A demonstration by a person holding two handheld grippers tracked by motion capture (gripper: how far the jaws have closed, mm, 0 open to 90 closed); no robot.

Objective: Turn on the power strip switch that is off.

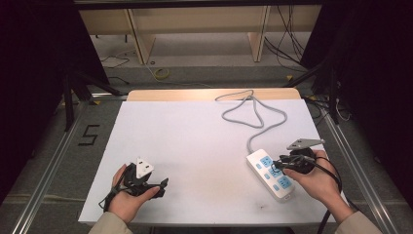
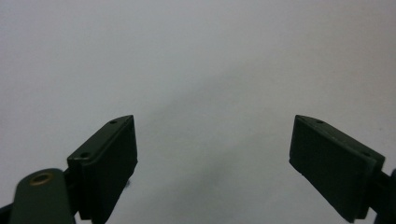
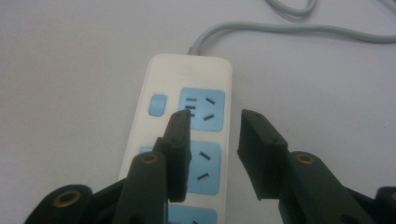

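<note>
Lower right of the high view: a white power strip (image 1: 271, 174) with blue socket faces is lying on the white table (image 1: 195, 146), its long axis running diagonally from upper left to lower right, with its grey cord (image 1: 253, 114) leaving the upper-left end and looping away toward the top of the frame. The right gripper (image 1: 285, 165) is hovering directly over the strip's middle, held in the right hand (image 1: 319, 183). In the right gripper view the jaws are standing partly spread, nothing between them, one jaw crossing the socket faces near the strip's middle and the other over the table just past its long edge; whether they are touching the strip cannot be told. There the strip (image 3: 180, 140) is running up the frame along the jaws' own direction, so the gap between the jaws is lying across the strip's short width, offset toward one edge. A small blue switch (image 3: 158, 104) is sitting beside the far socket. Lower left of the high view: the left gripper (image 1: 158, 187), in the left hand (image 1: 127, 200), is resting well apart from the strip; its own view shows its jaws spread wide over bare table, gripping nothing. Judgement: the right hand is far nearer, and any closing move would turn on centring that gap over the strip's width.
</note>
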